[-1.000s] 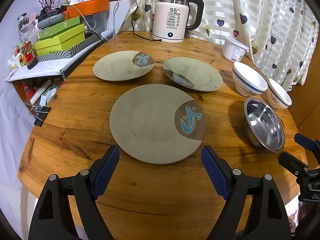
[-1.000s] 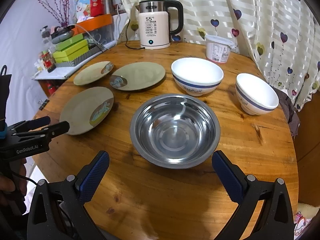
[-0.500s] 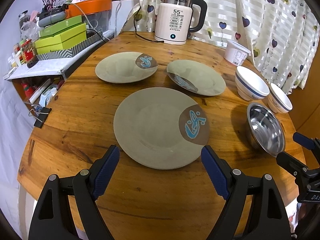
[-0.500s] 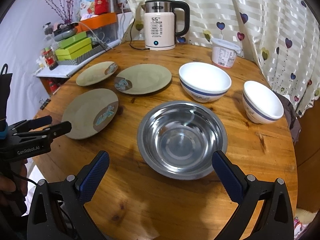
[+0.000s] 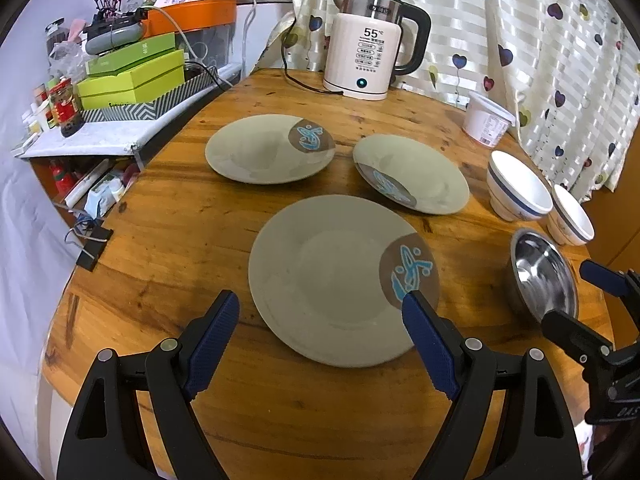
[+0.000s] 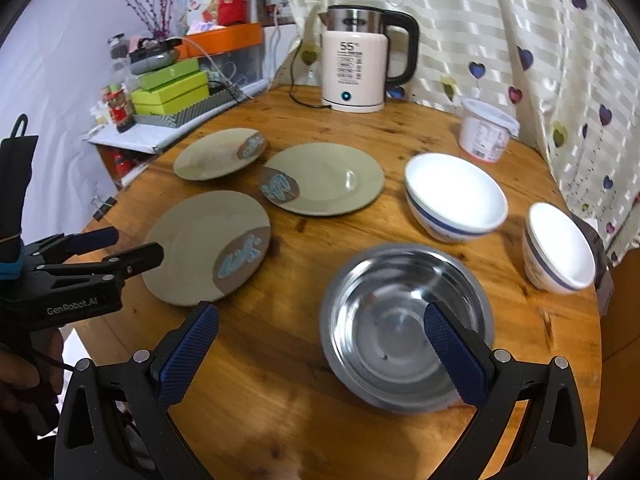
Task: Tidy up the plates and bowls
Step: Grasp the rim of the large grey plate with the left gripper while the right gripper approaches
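L claw [image 5: 320,314] is spread wide, holding nothing, w/ the near plate [image 5: 332,276] sitting betw its pads; the R-side pad overlaps the plate's rim in view, contact can't be told. R claw [image 6: 320,334] is also wide & empty, low over the steel bowl [image 6: 404,328]. Two more plates [image 5: 268,148] [image 5: 412,174] lie further back on the wooden counter [image 5: 180,240], near each other. Big white bowl [image 6: 454,196] & small white bowl [image 6: 558,246] sit R of the plates. Kettle [image 5: 370,60] at back.
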A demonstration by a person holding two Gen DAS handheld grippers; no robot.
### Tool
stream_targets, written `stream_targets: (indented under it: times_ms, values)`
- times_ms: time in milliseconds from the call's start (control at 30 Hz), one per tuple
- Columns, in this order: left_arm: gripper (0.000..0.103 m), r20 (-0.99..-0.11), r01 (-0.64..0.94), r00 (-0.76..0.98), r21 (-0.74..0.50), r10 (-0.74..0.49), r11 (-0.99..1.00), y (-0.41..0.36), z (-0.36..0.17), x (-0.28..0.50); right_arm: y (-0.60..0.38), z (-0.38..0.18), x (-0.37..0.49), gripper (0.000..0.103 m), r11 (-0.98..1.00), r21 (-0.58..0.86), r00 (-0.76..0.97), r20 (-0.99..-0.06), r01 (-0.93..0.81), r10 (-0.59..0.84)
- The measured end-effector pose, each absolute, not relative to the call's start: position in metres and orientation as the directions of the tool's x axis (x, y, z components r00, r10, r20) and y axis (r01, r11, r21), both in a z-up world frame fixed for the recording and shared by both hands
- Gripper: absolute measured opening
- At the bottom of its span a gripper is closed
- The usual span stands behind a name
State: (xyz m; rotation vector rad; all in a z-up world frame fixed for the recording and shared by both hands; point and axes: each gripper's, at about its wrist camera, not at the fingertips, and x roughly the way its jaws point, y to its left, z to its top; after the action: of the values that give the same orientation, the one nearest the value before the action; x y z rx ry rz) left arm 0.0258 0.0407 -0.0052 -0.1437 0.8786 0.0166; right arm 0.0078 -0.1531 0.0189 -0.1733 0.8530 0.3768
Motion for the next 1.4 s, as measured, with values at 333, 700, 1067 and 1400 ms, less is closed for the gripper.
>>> stream_targets:
  times_ms: [333,700,1067,1400]
  values:
    - [0.084,-0.765,-0.110,0.644,-0.111,-0.014,0.988,0.055,-0.003,0.035,-0.129,0.021,0.022,0.103,0.895,0.000,0.581,-0.760,-0.447,0.290]
    - [0.084,-0.756,-0.139,0.655,-0.106,0.011,0.985,0.070,0.001,0.046,-0.103,0.024,0.041,0.103,0.873,-0.006,0.572,-0.757,-0.487,0.314]
    - [0.084,-0.755,-0.193,0.655,-0.117,0.040,0.974,0.099,-0.001,0.066,-0.075,0.029,0.068,0.103,0.857,-0.029,0.559,-0.770,-0.515,0.309]
    - [0.082,-0.753,-0.223,0.657,-0.145,0.039,0.964,0.124,-0.005,0.091,-0.045,0.033,0.110,0.103,0.843,-0.021,0.529,-0.788,-0.537,0.317]
